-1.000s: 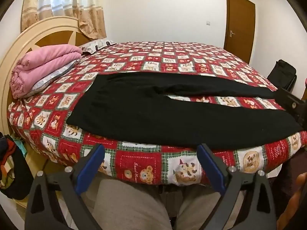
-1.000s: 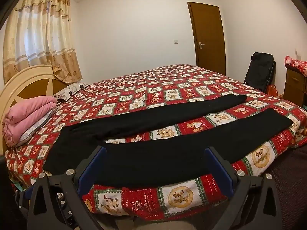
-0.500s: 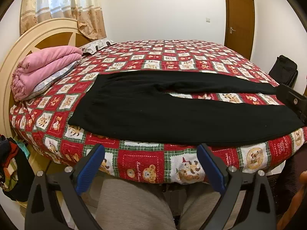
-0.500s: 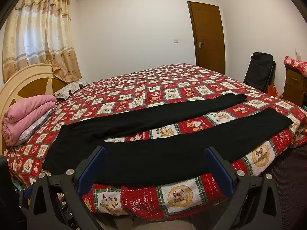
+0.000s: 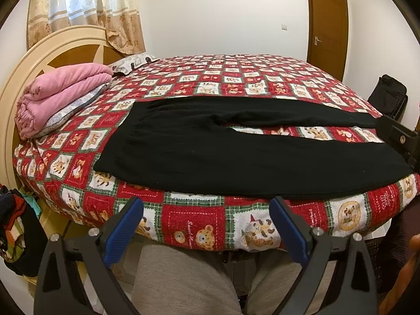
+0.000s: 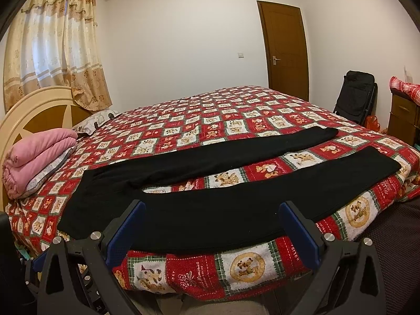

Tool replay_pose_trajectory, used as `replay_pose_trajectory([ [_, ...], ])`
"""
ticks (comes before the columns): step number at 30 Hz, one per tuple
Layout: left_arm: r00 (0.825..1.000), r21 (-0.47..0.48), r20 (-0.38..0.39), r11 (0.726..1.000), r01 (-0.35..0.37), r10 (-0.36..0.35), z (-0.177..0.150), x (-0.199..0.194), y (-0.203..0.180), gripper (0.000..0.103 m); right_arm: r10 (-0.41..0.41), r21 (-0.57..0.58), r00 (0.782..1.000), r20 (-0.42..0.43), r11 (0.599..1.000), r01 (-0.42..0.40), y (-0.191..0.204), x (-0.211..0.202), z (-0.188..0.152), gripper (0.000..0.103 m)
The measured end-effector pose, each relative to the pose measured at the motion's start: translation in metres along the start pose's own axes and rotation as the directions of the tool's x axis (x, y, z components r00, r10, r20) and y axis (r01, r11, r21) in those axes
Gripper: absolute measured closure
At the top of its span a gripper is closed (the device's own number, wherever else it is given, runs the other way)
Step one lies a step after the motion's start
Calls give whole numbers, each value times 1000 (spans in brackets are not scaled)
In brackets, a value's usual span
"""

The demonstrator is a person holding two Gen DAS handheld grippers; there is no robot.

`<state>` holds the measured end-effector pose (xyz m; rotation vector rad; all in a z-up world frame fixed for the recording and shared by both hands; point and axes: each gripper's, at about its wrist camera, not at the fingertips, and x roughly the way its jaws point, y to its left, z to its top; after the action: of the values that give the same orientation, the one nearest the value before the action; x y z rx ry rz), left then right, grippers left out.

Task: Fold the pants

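- the black fabric pants lay flat along the near edge of the red-and-white checked teddy-bear bedspread, waist toward the cream round wooden headboard, the two legs spread in a narrow v.
- in the left wrist view the leg ends were hidden behind a black piece of the other tool at the right edge; in the right wrist view both cuffs showed.
- the left gripper hung before the bed's side with its blue-padded fingers wide apart, holding nothing.
- the right gripper hovered over the near trouser leg, its fingers likewise spread and empty; whether they touched the cloth was hard to tell.
- a folded pink blanket sat by the headboard.
- grey-trousered knees showed below the left gripper, cut off by the frame.
- a dark heap of clothes at the left edge was too cropped to make out.
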<state>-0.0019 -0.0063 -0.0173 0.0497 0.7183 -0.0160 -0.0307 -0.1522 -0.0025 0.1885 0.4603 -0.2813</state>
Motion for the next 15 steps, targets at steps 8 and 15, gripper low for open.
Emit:
replay_pose_trajectory([
  [8, 1000, 0, 0, 1000, -1, 1, 0, 0, 0, 4, 0, 0, 1000, -1, 1000, 0, 1, 0, -1, 1],
  [15, 1000, 1, 1, 1000, 0, 0, 0, 0, 0, 4, 1, 1, 1000, -2, 1000, -1, 1, 0, 0, 1],
])
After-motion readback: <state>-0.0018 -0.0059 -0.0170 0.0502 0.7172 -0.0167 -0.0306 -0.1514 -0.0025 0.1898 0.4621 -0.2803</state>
